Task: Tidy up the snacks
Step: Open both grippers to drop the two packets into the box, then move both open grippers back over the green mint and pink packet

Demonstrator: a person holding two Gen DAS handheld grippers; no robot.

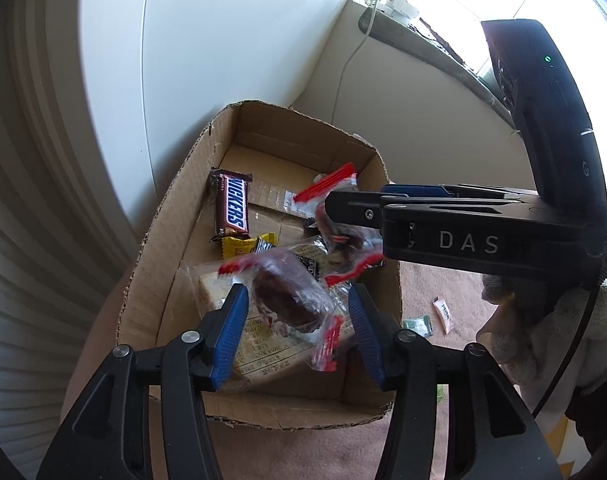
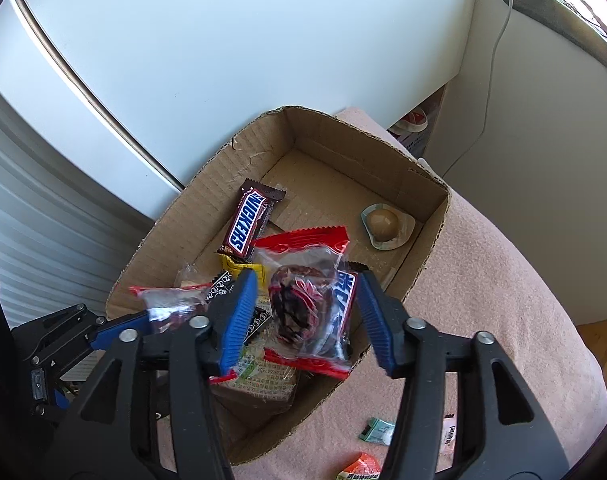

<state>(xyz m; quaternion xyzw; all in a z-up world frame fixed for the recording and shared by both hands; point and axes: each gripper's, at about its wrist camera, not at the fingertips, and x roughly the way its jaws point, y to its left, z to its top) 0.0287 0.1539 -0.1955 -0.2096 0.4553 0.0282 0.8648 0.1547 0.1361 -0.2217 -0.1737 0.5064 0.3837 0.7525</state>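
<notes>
Both hand-held grippers, left (image 1: 297,330) and right (image 2: 307,312), had jaws apart over the cardboard box (image 2: 207,216), each with a red-edged clear snack packet (image 1: 291,300) loose between its pads, Snickers bar (image 2: 249,222) beyond.

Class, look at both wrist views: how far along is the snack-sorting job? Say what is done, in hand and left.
Done: a Snickers bar, a yellow packet and a round sweet lie in the cardboard box.
In hand: the left gripper and the right gripper stand open over the box, each with a red-edged clear packet between its jaws, apparently dropping.
Left: a green packet and an orange-topped snack lie outside on the pink cloth.
</notes>
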